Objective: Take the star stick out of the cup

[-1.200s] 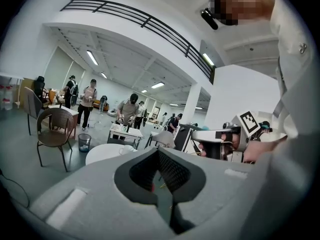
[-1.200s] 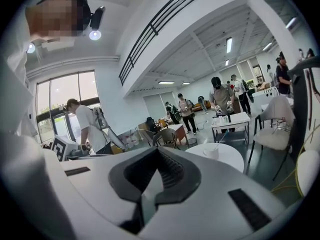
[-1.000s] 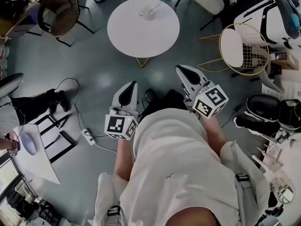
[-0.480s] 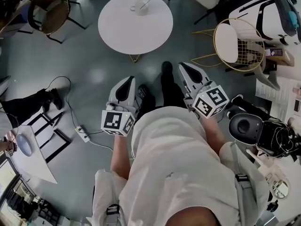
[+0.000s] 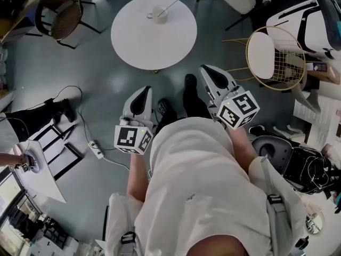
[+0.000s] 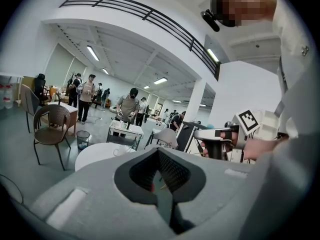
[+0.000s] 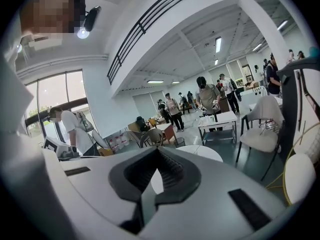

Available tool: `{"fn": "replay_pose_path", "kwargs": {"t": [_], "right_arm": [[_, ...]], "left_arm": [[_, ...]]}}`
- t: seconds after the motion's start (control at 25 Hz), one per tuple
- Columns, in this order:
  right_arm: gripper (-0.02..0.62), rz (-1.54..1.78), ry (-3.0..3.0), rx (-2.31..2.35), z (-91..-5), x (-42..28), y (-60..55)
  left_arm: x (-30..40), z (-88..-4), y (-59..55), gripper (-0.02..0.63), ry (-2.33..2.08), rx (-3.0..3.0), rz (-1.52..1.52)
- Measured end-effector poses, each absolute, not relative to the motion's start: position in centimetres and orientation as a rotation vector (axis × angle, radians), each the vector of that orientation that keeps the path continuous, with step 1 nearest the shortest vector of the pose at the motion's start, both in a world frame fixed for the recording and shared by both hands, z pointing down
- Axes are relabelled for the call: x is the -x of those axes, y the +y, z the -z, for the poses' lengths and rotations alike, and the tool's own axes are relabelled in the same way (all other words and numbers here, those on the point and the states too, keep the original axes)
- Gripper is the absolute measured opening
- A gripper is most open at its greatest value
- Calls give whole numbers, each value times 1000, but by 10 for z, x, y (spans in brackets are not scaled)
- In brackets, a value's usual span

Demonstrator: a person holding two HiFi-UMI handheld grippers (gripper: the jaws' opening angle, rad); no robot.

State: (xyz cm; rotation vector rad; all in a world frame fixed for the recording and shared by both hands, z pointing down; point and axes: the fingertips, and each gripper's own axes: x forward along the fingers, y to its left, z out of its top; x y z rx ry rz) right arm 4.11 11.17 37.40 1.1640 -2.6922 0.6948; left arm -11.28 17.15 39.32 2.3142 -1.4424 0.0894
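Observation:
A round white table [image 5: 154, 41] stands ahead of me on the grey floor. On its far side sits a white cup [image 5: 158, 13] with a thin stick [image 5: 173, 4] leaning out to the upper right; its star end is too small to make out. My left gripper [image 5: 144, 93] and right gripper [image 5: 208, 72] are both held in front of my body, short of the table, shut and empty. The left gripper view shows the table [image 6: 95, 154] and cup [image 6: 121, 151] beyond the shut jaws [image 6: 160, 153]. In the right gripper view the table [image 7: 202, 152] lies beyond the shut jaws [image 7: 159, 151].
A wicker chair [image 5: 58, 12] stands left of the table, and a gold wire chair [image 5: 272, 52] with a white seat to its right. A cable and power strip [image 5: 96, 148] lie on the floor at left. A black office chair [image 5: 272, 151] is near my right side. People stand in the background.
I have stepped toward the table: both grippers moved forward together, and a foot now shows just under the table's edge. Both stay shut and empty.

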Motion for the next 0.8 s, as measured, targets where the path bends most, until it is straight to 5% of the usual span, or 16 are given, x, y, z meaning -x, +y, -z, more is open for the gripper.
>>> {"fn": "replay_pose_path", "kwargs": {"t": [0.8], "right_arm": [[6, -757, -2771, -1022, -377, -129, -14]], "left_arm": [[15, -385, 48, 11, -1583, -2206, -106]]}}
